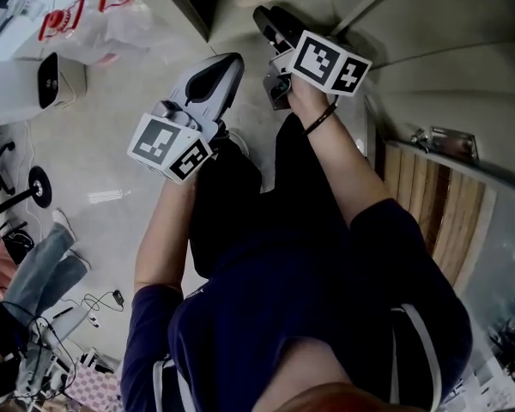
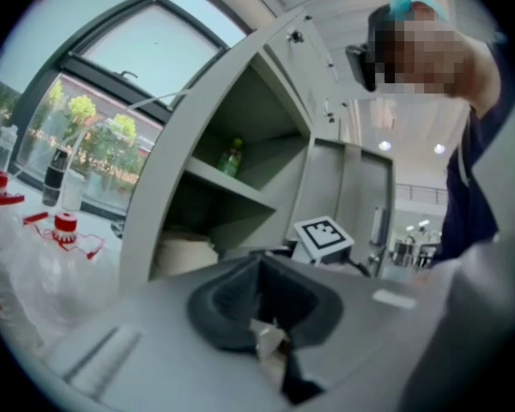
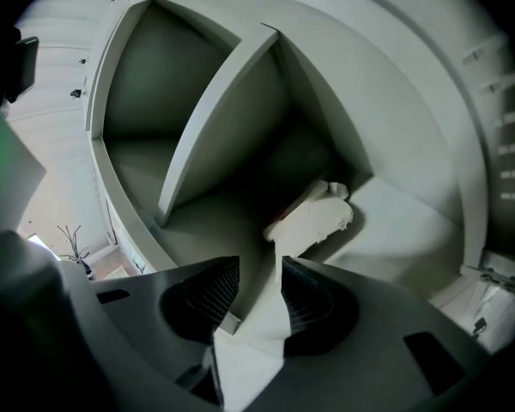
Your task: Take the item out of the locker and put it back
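The item is a cream, crumpled bundle (image 3: 313,217) lying on the floor of a grey locker compartment (image 3: 240,101), against its back corner. My right gripper (image 3: 259,275) reaches into that compartment with its jaws apart; the bundle lies just beyond the fingertips, its near end by the right fingertip, and no pad presses on it. In the head view the right gripper (image 1: 263,15) points into the locker and the left gripper (image 1: 231,60) hangs beside it, outside. The left gripper (image 2: 259,283) has its jaws together and holds nothing. From there the bundle (image 2: 187,251) shows on the lower shelf.
A green bottle (image 2: 232,155) stands on the upper shelf. The locker's open door (image 1: 446,67) is at the right, with a wooden slatted panel (image 1: 433,204) below it. Plastic bags with red print (image 1: 77,15) and a white device (image 1: 56,80) lie left; a seated person (image 1: 34,273) is at lower left.
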`<state>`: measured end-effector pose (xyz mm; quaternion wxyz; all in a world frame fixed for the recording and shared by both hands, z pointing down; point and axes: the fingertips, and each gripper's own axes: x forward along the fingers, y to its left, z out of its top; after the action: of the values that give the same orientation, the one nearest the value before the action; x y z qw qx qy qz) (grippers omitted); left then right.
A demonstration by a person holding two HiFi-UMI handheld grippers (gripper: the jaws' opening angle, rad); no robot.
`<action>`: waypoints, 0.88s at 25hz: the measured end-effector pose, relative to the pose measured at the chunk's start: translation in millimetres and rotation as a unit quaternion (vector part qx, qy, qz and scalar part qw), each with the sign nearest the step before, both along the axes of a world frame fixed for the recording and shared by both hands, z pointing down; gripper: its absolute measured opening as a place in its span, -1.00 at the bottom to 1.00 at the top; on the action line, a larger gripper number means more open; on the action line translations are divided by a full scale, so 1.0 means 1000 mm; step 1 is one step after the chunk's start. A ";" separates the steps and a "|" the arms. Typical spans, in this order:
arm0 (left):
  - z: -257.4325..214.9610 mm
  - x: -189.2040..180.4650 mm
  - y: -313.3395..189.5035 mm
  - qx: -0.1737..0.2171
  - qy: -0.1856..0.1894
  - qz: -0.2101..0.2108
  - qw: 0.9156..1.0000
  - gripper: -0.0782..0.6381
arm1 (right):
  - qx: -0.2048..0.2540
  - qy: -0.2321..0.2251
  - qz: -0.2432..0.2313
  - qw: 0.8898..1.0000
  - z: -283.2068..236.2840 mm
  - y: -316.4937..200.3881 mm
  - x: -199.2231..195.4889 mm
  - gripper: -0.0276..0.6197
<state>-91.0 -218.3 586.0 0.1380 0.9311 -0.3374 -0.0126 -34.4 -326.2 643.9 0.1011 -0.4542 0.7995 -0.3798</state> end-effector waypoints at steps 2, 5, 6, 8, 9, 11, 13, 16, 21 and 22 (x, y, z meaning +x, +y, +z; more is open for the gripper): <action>0.002 -0.001 0.000 0.003 0.004 0.002 1.000 -0.77 | -0.004 -0.011 0.010 1.000 0.001 -0.007 -0.001 -0.52; 0.001 0.000 0.001 0.009 0.011 0.005 1.000 -0.77 | -0.016 -0.026 0.022 0.999 0.002 -0.014 -0.003 -0.51; 0.000 0.001 0.001 0.012 0.014 0.006 1.000 -0.77 | -0.019 -0.031 0.025 0.999 0.003 -0.015 -0.003 -0.50; -0.003 0.001 0.001 0.019 0.019 0.005 1.000 -0.77 | -0.025 -0.038 0.030 0.999 0.004 -0.017 -0.003 -0.48; -0.004 0.000 0.001 0.021 0.021 0.004 1.000 -0.77 | -0.028 -0.039 0.032 0.998 0.005 -0.018 -0.002 -0.47; -0.004 0.000 0.002 0.024 0.024 0.003 0.999 -0.77 | -0.038 -0.038 0.038 0.998 0.010 -0.019 -0.001 -0.44; -0.004 0.000 0.001 0.026 0.025 0.003 0.999 -0.77 | -0.049 -0.040 0.045 0.997 0.015 -0.022 0.001 -0.41; -0.003 0.000 0.002 0.025 0.028 0.005 0.999 -0.77 | -0.057 -0.055 0.058 0.995 0.016 -0.025 0.003 -0.38; 0.001 0.000 0.000 0.020 0.031 0.007 0.999 -0.77 | -0.081 -0.092 0.078 0.989 0.014 -0.034 0.007 -0.38; 0.001 0.000 0.000 0.019 0.032 0.006 0.999 -0.77 | -0.085 -0.095 0.079 0.989 0.014 -0.037 0.006 -0.39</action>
<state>-91.1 -218.5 587.0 0.1307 0.9348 -0.3266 -0.0479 -28.1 -362.9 657.8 0.1677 -0.4848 0.7126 -0.4785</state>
